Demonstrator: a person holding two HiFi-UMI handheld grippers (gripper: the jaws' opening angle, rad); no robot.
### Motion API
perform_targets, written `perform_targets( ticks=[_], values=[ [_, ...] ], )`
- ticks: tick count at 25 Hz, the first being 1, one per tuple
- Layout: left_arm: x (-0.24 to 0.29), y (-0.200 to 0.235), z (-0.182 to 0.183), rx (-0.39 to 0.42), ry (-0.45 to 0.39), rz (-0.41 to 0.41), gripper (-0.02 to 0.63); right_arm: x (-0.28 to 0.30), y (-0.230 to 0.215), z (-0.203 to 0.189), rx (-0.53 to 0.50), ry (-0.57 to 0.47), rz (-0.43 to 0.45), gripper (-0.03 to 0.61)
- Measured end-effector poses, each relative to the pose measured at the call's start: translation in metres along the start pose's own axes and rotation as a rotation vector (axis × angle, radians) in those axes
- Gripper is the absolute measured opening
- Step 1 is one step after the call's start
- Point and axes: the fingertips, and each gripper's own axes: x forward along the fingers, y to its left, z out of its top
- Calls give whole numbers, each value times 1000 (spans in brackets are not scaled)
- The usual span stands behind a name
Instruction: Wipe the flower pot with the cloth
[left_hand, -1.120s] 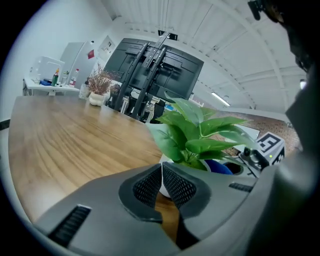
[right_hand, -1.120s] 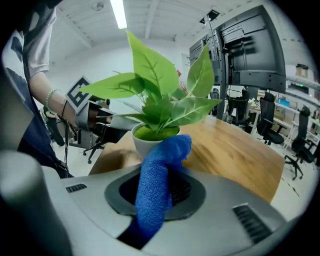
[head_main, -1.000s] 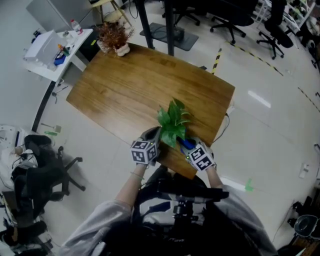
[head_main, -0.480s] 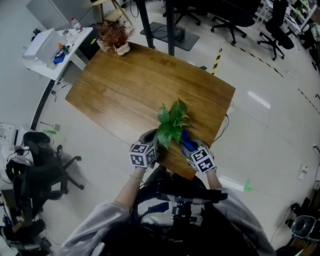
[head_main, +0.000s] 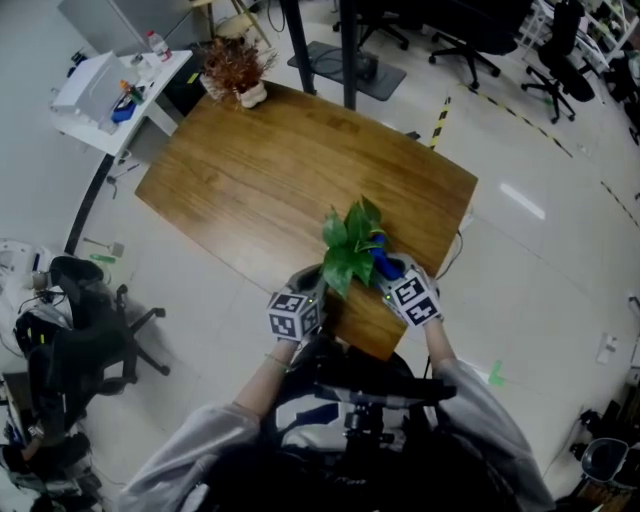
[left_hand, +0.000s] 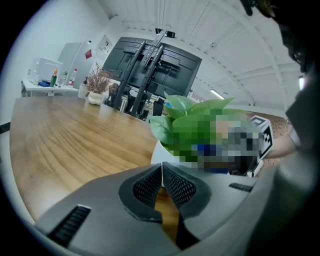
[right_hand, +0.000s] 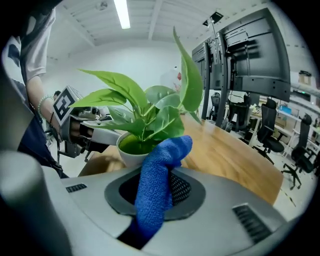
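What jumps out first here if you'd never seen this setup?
The green leafy plant in a white flower pot at the wooden table's near edge, flanked by the left gripper and right gripper. Next, the bright blue cloth pinched in the right gripper's jaws, close to the pot.

My head camera looks steeply down from high above on the whole wooden table (head_main: 250, 170). The two gripper views sit low at its near edge, close to the potted plant (left_hand: 195, 125), facing it from opposite sides. All three share it.
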Motion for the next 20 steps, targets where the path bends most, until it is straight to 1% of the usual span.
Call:
perform_targets(
  ticks=[4, 8, 12, 14, 17, 20],
  values=[
    [5, 15, 8, 6, -16, 15, 14, 7, 13, -7, -6, 27, 23, 74],
    [13, 37, 13, 30, 5, 39, 14, 21, 37, -23, -2, 72, 64, 74],
    [20, 46, 17, 39, 7, 49, 14, 33, 55, -33, 8, 111, 93, 74],
    [20, 47, 18, 24, 4, 52, 14, 37, 59, -33, 25, 114, 98, 74],
    [15, 48, 14, -20, -2, 60, 14, 37, 58, -33, 58, 110, 95, 74],
    [5, 42, 7, -73, -15, 62, 14, 27, 52, -32, 87, 97, 68, 74]
  ],
)
